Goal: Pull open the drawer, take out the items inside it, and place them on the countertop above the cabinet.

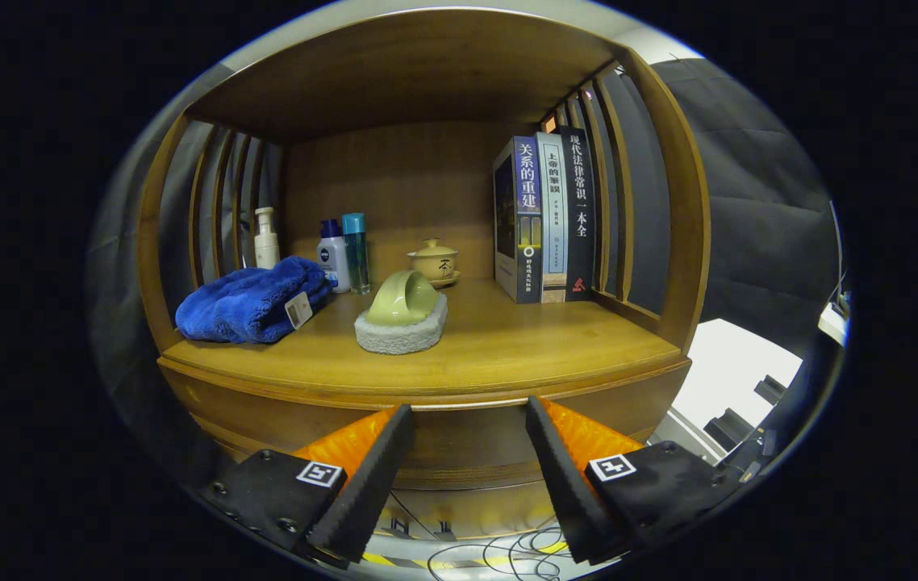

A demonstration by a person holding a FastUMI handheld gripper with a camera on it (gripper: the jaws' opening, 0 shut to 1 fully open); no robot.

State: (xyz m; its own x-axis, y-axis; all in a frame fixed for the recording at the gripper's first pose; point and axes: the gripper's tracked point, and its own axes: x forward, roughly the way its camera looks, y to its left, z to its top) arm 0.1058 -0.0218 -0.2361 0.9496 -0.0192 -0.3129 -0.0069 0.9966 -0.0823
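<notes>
So the gripper (pixel 465 420) has its fingers spread wide with nothing between them, sitting right in front of the wooden cabinet's closed drawer front (pixel 459 448), just under the front edge of the wooden countertop (pixel 507 347). On that countertop, a rumpled blue towel (pixel 253 303) lies at the front left corner, and a pale green handled cup tipped on a grey sponge block (pixel 402 319) sits near the middle. Toward the back edge there's a white pump bottle (pixel 266 239), a white-and-blue bottle (pixel 334 257), a teal-capped clear bottle (pixel 356 252) and a yellowish lidded tea bowl (pixel 434 262). Three upright books (pixel 546 218) stand along the right side.
</notes>
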